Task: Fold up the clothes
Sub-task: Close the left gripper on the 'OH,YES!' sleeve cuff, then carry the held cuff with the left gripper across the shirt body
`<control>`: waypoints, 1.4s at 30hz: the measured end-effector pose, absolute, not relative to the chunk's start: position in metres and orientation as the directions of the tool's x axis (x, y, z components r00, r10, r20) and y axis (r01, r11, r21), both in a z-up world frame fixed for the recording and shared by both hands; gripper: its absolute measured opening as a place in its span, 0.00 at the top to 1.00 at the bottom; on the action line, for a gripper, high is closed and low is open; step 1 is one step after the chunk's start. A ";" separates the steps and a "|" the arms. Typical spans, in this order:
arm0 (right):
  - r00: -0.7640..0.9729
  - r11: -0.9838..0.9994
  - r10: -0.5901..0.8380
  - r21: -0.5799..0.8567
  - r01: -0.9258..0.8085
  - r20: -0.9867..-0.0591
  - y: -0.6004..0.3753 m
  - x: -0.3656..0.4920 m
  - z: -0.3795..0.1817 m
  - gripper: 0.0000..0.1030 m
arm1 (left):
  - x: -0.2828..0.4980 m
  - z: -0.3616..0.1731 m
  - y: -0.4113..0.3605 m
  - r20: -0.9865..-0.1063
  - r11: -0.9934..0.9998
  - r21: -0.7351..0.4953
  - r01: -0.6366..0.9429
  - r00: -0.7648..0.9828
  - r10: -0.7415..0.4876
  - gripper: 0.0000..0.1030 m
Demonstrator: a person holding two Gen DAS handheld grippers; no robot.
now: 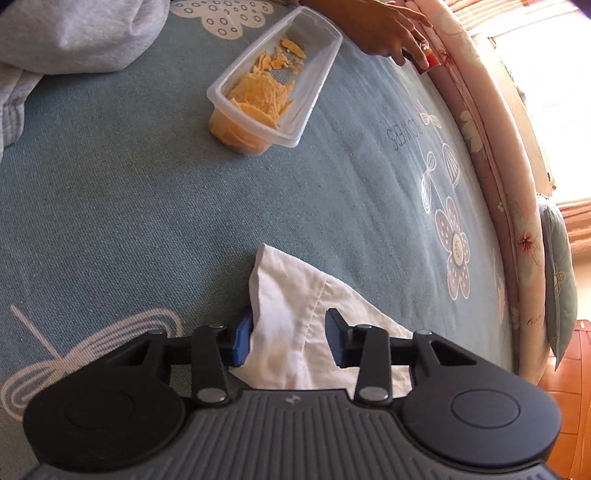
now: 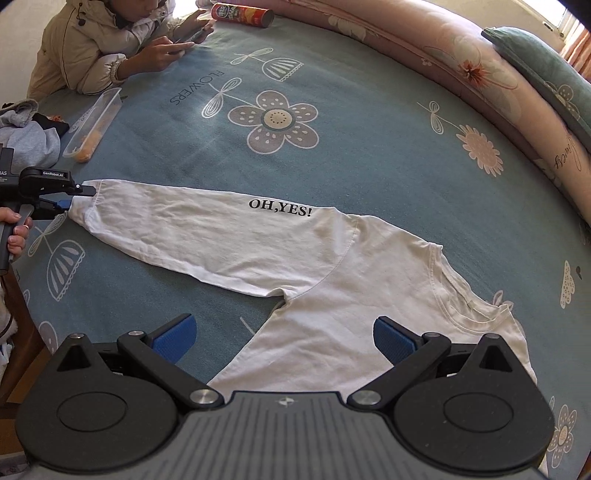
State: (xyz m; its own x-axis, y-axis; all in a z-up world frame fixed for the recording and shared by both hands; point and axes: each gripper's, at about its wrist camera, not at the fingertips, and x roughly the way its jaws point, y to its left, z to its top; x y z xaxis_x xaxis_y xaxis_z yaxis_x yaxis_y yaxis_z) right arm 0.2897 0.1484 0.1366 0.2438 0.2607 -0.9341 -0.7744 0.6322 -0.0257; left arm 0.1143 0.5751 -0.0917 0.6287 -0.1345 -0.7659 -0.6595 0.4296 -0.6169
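A white long-sleeved shirt (image 2: 332, 280) printed "OH,YES!" lies flat on the blue flowered bedspread (image 2: 369, 147), one sleeve (image 2: 184, 229) stretched out to the left. My left gripper (image 1: 289, 332) is at the end of that sleeve. The cuff (image 1: 288, 288) lies between its blue pads, which stand apart; the left pad (image 1: 243, 341) touches the cloth's edge. From the right wrist, the left gripper (image 2: 70, 197) shows at the cuff, held by a hand (image 2: 14, 236). My right gripper (image 2: 282, 326) hangs wide open above the shirt's body, below the armpit, with nothing between its fingers.
A clear plastic box (image 1: 317, 74) of chips lies beyond the cuff, beside a grey hoodie (image 1: 74, 33). A person (image 2: 92, 48) leans on the bed's far left corner with a phone, a chips can (image 2: 242, 14) nearby. A rolled pink quilt (image 2: 461, 70) and pillow (image 2: 543, 66) line the far edge.
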 end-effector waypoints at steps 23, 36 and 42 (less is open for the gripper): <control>0.216 0.738 0.189 -0.006 -0.675 -0.958 0.079 0.300 0.124 0.00 | 0.184 0.018 0.501 -0.929 0.791 -0.253 -0.556 0.369 -0.038 0.98; 0.209 0.747 0.266 0.064 -0.661 -0.941 0.020 0.319 0.156 0.00 | 0.223 0.092 0.420 -0.916 0.816 -0.241 -0.525 0.402 -0.012 0.98; 0.215 0.776 0.305 0.111 -0.621 -0.928 -0.027 0.323 0.161 0.00 | 0.249 0.116 0.375 -0.909 0.848 -0.225 -0.480 0.416 -0.005 0.98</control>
State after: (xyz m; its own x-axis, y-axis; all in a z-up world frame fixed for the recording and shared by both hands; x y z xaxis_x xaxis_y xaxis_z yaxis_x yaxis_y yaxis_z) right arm 0.3232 -0.0268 0.1611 0.2152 0.3054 -0.9276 -0.6212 0.7757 0.1113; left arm 0.2485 0.3745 0.1162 0.4164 -0.0051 -0.9091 -0.4803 0.8478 -0.2247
